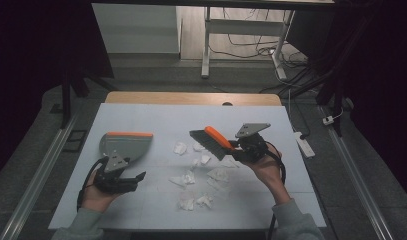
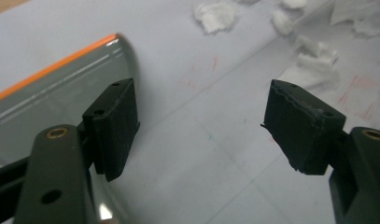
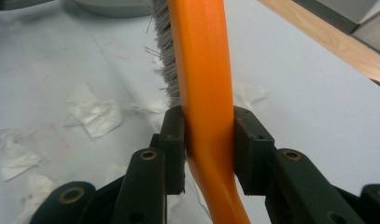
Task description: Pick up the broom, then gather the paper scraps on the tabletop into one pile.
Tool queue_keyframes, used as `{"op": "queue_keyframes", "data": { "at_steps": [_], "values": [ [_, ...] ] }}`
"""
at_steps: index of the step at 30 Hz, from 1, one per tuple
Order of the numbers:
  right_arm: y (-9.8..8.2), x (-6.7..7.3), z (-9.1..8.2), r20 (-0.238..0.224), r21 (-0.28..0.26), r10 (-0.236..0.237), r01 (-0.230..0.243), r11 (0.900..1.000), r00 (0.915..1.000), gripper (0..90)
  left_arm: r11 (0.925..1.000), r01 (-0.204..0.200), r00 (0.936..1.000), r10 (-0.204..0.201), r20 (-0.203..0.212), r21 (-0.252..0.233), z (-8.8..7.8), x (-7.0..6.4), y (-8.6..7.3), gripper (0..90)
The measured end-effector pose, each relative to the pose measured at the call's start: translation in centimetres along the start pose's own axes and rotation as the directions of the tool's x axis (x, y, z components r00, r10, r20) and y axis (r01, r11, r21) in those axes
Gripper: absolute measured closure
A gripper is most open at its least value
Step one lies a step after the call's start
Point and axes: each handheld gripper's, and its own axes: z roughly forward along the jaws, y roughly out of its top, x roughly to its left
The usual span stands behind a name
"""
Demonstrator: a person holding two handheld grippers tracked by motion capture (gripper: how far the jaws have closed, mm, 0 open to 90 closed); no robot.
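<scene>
The brush [image 3: 204, 70] is clamped by its orange handle in the right gripper [image 3: 208, 149] for sweeping paper scraps [image 1: 196, 177], while the left gripper [image 2: 201, 126] is held open beside the dustpan [image 1: 127, 145].

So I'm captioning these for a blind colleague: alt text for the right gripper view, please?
The right gripper has its black fingers clamped on a brush's orange handle, grey bristles to its left. Torn white paper scraps lie on the pale table below.

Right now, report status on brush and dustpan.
Right claw shut on brush. Left claw open, beside dustpan. Paper scraps scattered between them.
</scene>
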Motion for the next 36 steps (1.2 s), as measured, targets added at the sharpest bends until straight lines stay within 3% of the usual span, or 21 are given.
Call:
{"op": "queue_keyframes", "data": {
  "at_steps": [6,12,17,26,30,32,36],
  "values": [
    [-0.4,-0.8,-0.3,0.039,-0.007,0.041,-0.04,0.999,0.9984,67.5,0.9982,0.06,0.9981,-0.06,-0.013,-0.004,-0.6,1.2,-1.8,27.4],
    [-0.7,-1.2,-0.3,0.065,-0.005,0.05,-0.05,0.999,0.9967,67.4,0.9955,0.095,0.9952,-0.095,-0.024,-0.008,-0.7,1.8,-2.3,27.3],
    [-0.9,-1.6,-0.6,0.084,-0.008,0.057,-0.057,0.998,0.9948,67.4,0.9961,0.087,0.996,-0.087,-0.02,0.011,-0.2,1.8,-2.3,26.6],
    [-0.8,-1.9,-0.3,0.114,0.012,0.063,-0.065,0.998,0.9915,67.4,0.9973,0.074,0.9973,-0.074,-0.005,0.002,0.6,1.8,-2.0,26.4],
    [-0.3,-2.5,-0.2,0.146,0.025,0.079,-0.083,0.996,0.9861,67.4,0.9965,0.083,0.9964,-0.083,0.016,-0.005,0.6,2.0,-2.2,26.3],
    [0.1,-2.9,-0.4,0.164,0.025,0.094,-0.099,0.995,0.982,67.5,0.9975,0.07,0.9975,-0.07,0.008,-0.006,0.7,2.0,-2.2,26.4],
    [1.8,-4.5,0.4,0.209,0.108,0.084,-0.108,0.988,0.9743,67.5,0.9985,0.054,0.9985,-0.054,0.012,-0.014,0.7,1.9,-2.2,26.2]
  ]
}}
